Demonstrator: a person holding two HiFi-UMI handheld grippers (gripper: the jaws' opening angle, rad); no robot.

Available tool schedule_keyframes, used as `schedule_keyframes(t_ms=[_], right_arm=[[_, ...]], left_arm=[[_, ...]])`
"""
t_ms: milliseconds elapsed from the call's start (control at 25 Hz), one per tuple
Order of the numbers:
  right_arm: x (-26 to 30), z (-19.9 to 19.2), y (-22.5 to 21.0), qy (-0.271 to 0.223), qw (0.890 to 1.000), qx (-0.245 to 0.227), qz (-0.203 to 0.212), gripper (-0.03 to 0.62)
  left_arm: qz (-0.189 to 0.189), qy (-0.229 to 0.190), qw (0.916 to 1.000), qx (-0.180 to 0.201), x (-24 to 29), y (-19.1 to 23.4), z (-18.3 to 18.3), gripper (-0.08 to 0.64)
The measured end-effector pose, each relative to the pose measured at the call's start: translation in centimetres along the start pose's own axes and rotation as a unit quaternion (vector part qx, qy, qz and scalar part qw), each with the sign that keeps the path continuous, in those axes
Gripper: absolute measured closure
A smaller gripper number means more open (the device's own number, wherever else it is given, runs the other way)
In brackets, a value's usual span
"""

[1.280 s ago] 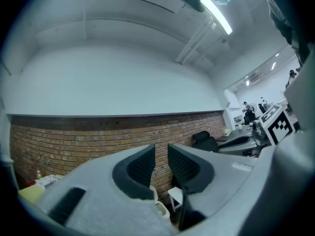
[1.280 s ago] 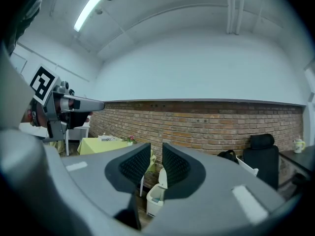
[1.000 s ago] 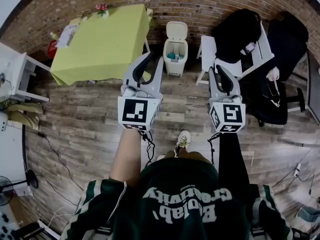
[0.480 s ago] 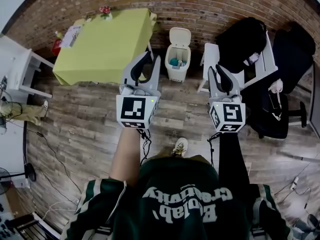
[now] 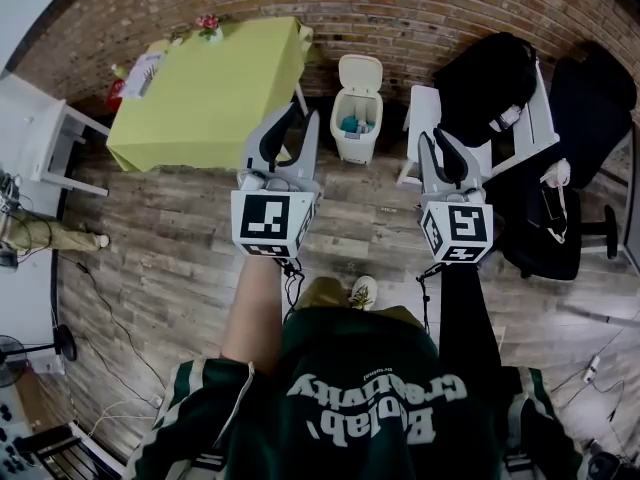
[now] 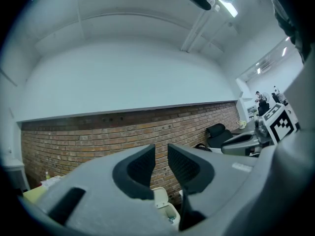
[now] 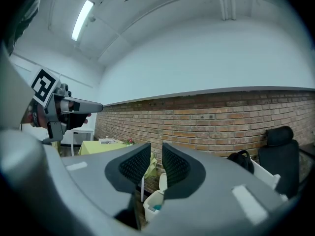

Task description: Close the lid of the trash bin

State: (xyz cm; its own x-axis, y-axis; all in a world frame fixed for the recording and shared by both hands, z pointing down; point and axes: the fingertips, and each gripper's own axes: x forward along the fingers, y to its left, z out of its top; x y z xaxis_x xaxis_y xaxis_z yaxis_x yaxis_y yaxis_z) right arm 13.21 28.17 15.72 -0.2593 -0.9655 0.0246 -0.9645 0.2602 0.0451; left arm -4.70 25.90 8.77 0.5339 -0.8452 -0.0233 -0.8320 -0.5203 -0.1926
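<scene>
Where the brick wall point(image 5: 400, 8) meets the wood floor point(image 5: 170, 238), one white trash bin point(image 5: 355, 118) stands between a table under a yellow-green cloth point(image 5: 210, 78) and a white chair point(image 5: 425, 118) loaded with a black bag point(image 5: 480, 68). Its lid point(image 5: 360, 72) is raised upright against the wall, and something teal shows inside. Left gripper point(image 5: 303, 118): held level and pointing toward the wall, jaws parted by a narrow gap, nothing between the pads. Right gripper point(image 5: 432, 140): likewise level, jaws a narrow slit apart, empty. Both are clear of the bin, which lies ahead of and between them. One small bunch of flowers point(image 5: 207, 20) sits at the table's far edge. A black office chair point(image 5: 580, 108) stands at the far right.
</scene>
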Motion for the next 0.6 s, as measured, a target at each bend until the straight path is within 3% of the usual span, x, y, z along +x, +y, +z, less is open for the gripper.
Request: schedule_keyframes(t_ms=[600], right_arm=[[3.1,0.0,-0.8,0.0,1.0,-0.01,0.006,0.505]], left_arm=[[-0.002,-0.004,1.0,0.003,3.0,1.3,-0.6,0.486]])
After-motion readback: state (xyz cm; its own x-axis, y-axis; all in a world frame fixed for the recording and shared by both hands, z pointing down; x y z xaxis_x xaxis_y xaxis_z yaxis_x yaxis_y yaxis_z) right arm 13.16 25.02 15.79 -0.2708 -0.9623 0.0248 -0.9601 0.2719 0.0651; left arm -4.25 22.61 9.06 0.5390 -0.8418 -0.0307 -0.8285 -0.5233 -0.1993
